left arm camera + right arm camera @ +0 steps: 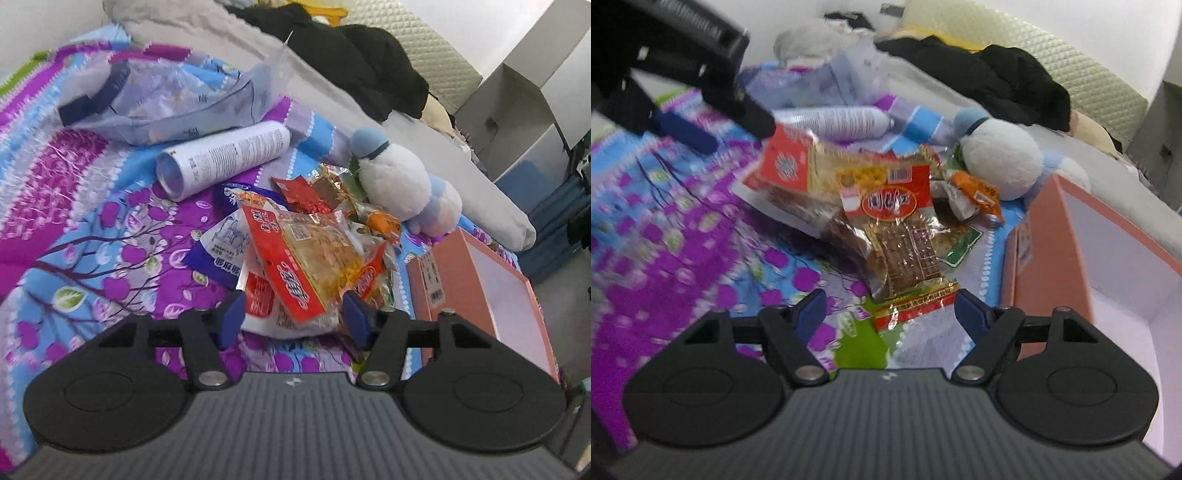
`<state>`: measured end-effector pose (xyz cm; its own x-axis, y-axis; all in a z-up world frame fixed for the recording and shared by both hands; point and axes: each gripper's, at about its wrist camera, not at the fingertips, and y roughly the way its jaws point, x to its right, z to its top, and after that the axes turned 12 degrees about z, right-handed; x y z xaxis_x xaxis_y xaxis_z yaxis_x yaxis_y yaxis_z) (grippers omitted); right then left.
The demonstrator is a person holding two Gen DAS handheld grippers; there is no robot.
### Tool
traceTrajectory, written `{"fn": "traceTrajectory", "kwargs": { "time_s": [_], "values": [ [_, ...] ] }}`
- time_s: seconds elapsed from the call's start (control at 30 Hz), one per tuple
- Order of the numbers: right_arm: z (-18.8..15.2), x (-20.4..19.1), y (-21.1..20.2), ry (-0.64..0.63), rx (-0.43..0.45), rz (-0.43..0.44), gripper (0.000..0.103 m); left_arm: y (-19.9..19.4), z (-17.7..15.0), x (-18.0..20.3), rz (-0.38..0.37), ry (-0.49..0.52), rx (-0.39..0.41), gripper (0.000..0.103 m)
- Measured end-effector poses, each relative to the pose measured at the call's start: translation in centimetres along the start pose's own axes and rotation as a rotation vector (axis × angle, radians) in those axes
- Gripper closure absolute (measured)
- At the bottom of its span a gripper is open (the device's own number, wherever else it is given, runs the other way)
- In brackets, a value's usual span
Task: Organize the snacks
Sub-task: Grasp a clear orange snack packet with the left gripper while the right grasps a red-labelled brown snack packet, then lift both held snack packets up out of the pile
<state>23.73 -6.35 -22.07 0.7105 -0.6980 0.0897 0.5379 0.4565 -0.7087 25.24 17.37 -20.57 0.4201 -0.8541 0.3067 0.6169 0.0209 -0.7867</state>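
A pile of snack packets lies on a purple and blue floral bedsheet [92, 229]. In the left wrist view my left gripper [295, 319] is open, its blue fingers on either side of the near end of a red and clear packet [306, 266] on top of the pile. A blue and white packet [221, 251] lies beside it. In the right wrist view my right gripper [890, 314] is open just short of a red packet of brown pieces [901, 236]. The left gripper [687, 110] shows at the upper left, over a red and yellow packet [827, 166].
An open pink box [480, 280] with a white inside stands right of the pile; it also shows in the right wrist view [1071, 236]. A white and blue plush toy [399, 184], a white tube [225, 158], a clear plastic bag [166, 99] and black clothing [369, 66] lie behind.
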Motion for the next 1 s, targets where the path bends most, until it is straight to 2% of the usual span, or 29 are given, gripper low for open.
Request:
{"fn": "traceTrajectory", "kwargs": {
  "time_s": [0.13, 0.17, 0.3, 0.37, 0.4, 0.47, 0.53, 0.6, 0.73, 0.87, 1.0],
  "values": [
    [0.1, 0.5, 3.1, -0.026, -0.051, -0.004, 0.027, 2.8, 1.0, 0.0, -0.015, -0.001, -0.052, 0.059],
    [0.1, 0.5, 3.7, -0.038, -0.06, -0.007, 0.031, 3.4, 1.2, 0.1, -0.016, 0.001, -0.066, 0.066],
    [0.6, 0.2, 5.0, -0.072, -0.107, 0.011, 0.044, 4.5, 1.4, 0.0, -0.009, -0.026, -0.107, 0.081],
    [0.9, -0.1, 5.2, -0.105, -0.119, 0.018, 0.056, 4.5, 1.5, 0.1, -0.011, -0.03, -0.116, 0.092],
    [1.0, -0.2, 5.3, -0.116, -0.128, 0.019, 0.058, 4.4, 1.6, 0.3, -0.009, -0.025, -0.117, 0.093],
    [1.3, -0.3, 5.3, -0.123, -0.146, 0.019, 0.078, 4.0, 1.5, 0.6, -0.018, -0.022, -0.111, 0.096],
    [1.5, -0.1, 5.1, -0.122, -0.158, 0.024, 0.079, 3.5, 1.2, 0.8, -0.013, -0.024, -0.111, 0.097],
    [1.6, 0.1, 4.6, -0.116, -0.161, 0.034, 0.091, 3.0, 0.9, 1.0, -0.031, -0.025, -0.102, 0.098],
    [0.7, 0.2, 3.8, -0.132, -0.151, 0.014, 0.091, 2.1, -0.7, 1.0, -0.041, -0.03, -0.077, 0.099],
    [-0.9, -0.1, 2.4, -0.154, -0.11, -0.033, 0.093, 0.8, -2.9, 0.8, -0.067, -0.009, -0.012, 0.099],
    [-2.8, -0.9, 0.8, -0.153, -0.078, -0.056, 0.093, -0.9, -5.5, 0.1, -0.046, -0.023, 0.013, 0.099]
  ]
}}
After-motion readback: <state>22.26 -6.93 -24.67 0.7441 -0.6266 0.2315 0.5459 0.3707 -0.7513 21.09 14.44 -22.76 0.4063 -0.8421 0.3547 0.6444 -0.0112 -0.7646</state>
